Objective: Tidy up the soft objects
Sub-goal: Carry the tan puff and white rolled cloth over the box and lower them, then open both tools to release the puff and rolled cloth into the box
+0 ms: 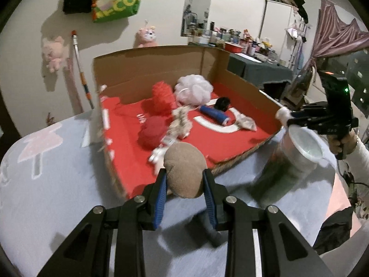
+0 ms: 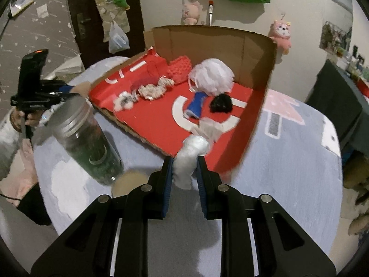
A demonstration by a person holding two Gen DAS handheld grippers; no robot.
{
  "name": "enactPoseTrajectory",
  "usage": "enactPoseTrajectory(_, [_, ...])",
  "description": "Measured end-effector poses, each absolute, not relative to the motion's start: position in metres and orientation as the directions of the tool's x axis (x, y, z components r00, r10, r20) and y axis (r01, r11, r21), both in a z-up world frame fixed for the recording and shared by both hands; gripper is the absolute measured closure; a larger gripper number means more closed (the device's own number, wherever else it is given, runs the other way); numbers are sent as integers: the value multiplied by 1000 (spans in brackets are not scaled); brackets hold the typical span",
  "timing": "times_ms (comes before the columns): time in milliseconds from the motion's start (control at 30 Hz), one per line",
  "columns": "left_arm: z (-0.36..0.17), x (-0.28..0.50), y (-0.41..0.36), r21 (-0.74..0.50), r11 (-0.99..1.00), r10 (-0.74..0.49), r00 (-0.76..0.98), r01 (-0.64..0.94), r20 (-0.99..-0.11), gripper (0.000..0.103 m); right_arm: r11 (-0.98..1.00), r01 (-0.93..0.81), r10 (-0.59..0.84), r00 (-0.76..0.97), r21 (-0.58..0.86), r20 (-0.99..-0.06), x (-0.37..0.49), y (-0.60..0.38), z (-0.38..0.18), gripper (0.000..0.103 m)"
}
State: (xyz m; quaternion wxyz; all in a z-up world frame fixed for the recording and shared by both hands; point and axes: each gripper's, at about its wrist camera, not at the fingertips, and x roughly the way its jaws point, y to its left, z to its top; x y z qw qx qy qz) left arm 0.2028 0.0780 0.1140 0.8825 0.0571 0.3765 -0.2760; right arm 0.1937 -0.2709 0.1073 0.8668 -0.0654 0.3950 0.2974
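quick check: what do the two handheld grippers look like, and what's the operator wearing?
Both grippers, left gripper and right gripper, are matte black with ribbed blue pads and silver pivot bolts. Each has a black pistol-style handle; an orange light glows on top. A white sleeve covers the right arm.

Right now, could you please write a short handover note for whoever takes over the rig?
Left claw: shut on a tan plush ball, at the box's near edge.
Right claw: shut on a white cotton wad.
Open cardboard box with red lining already holds a white mesh pouf, red mesh pouf, blue roll, black fluffy piece.
Left: both held items go in.
A metal-lidded glass jar stands beside the box.
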Motion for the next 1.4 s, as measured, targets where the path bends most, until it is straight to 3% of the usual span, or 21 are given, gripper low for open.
enactPoseTrajectory(267, [121, 250, 22, -133, 787, -478, 459, 602, -749, 71, 754, -602, 563, 387, 263, -730, 241, -240, 118, 83])
enactPoseTrajectory(467, [109, 273, -21, -111, 743, -448, 367, 660, -815, 71, 735, -612, 549, 288, 290, -784, 277, -210, 107, 83])
enactPoseTrajectory(867, [76, 309, -47, -96, 734, -358, 263, 672, -896, 70, 766, -575, 446, 154, 287, -882, 315, -189, 73, 83])
enactPoseTrajectory(1400, [58, 322, -53, -86, 747, -315, 238, 659, -919, 59, 802, -555, 357, 149, 220, -922, 325, -171, 57, 79])
